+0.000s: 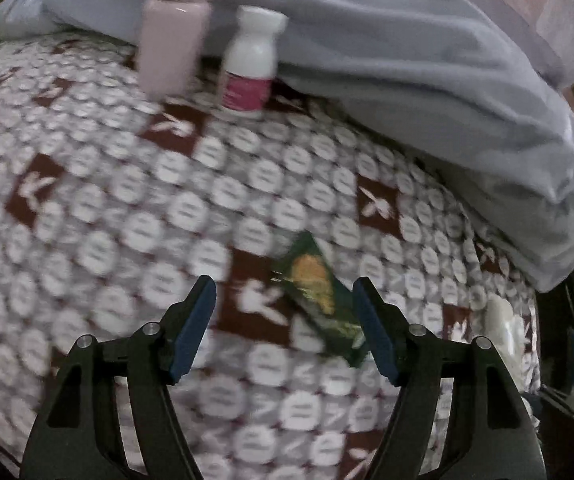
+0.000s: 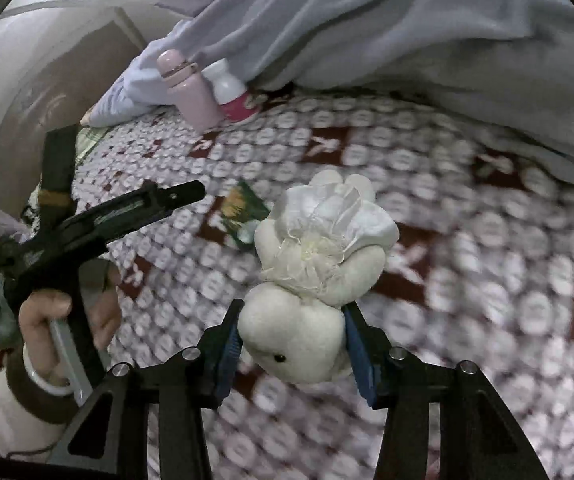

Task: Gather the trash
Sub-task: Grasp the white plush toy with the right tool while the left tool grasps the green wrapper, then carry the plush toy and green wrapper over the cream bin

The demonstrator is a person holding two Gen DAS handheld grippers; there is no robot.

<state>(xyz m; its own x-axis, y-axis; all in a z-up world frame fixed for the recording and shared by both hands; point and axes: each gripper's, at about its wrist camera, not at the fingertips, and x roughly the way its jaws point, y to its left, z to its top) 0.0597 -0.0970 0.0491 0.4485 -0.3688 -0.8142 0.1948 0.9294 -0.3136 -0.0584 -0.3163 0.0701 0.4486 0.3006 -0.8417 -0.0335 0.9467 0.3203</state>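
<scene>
In the left wrist view, the left gripper (image 1: 285, 300) points down at a bedcover (image 1: 107, 200) printed with white circles and dark red squares. Its two blue pads stand apart and press on nothing. A dark green wrapper (image 1: 319, 300) with a yellow-orange picture lies flat on the cover in the lower middle of the frame, between the two fingers and close to the right pad; whether it touches that pad I cannot tell, because the picture is blurred. In the upper left of the frame a pale pink bottle (image 1: 173, 44) stands upright, and just beside it, on its right, stands a white bottle (image 1: 253, 60) with a pink label. Behind both lies a rumpled grey-blue blanket (image 1: 407, 60), which fills the upper right of the frame. In the right wrist view, the right gripper (image 2: 293, 340) is clenched on a white soft toy (image 2: 319, 280): both blue pads press on the sides of its round head, which has a small dark eye, and the body with its gauzy white cloth reaches up toward the middle of the frame. The same green wrapper (image 2: 243, 212) lies on the cover just left of the toy, in the middle left. At the left edge, a hand (image 2: 63, 320) holds the handle of the other gripper, whose black fingers point toward the wrapper. The two bottles stand in the upper left, at the edge of the blanket.
</scene>
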